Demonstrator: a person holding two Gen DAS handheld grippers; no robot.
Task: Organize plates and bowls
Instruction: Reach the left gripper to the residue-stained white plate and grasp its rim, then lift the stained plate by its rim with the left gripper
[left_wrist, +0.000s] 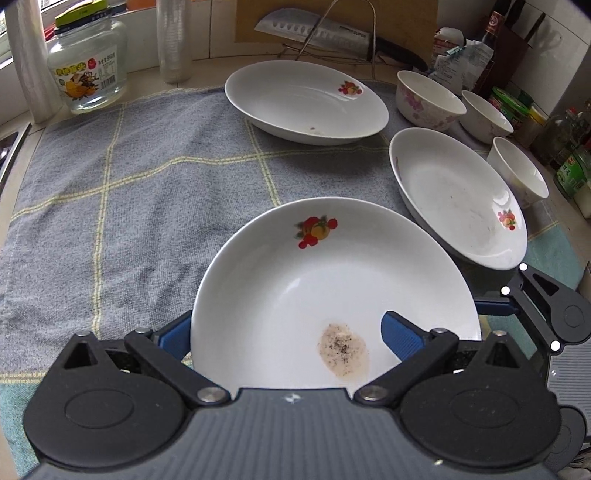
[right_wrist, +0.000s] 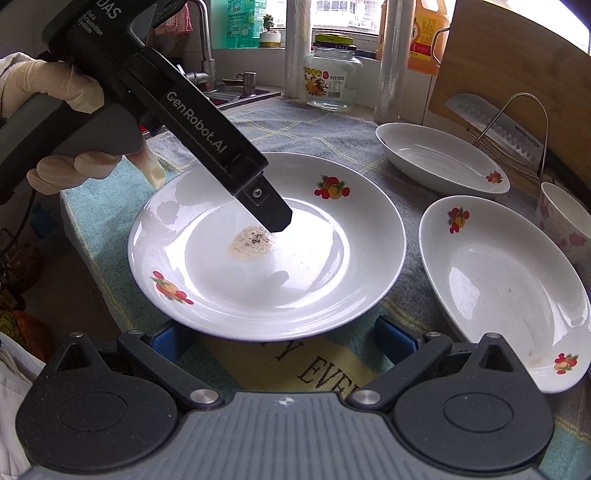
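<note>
Plate (left_wrist: 332, 295), stained, is seen in the left wrist view gripped at its near rim by the left tongs (left_wrist: 291, 332), above the towel (left_wrist: 129, 184). In the right wrist view, the right tongs (right_wrist: 284, 339) are held wide, empty, just beside its edge.

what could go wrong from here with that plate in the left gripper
1. The left gripper pinches the dirty plate by only one edge, so it could tilt or slip out.
2. The plate beside it sits close, so swinging the held one could knock them together.
3. The brown residue lies near the finger and might smear onto it.
</note>
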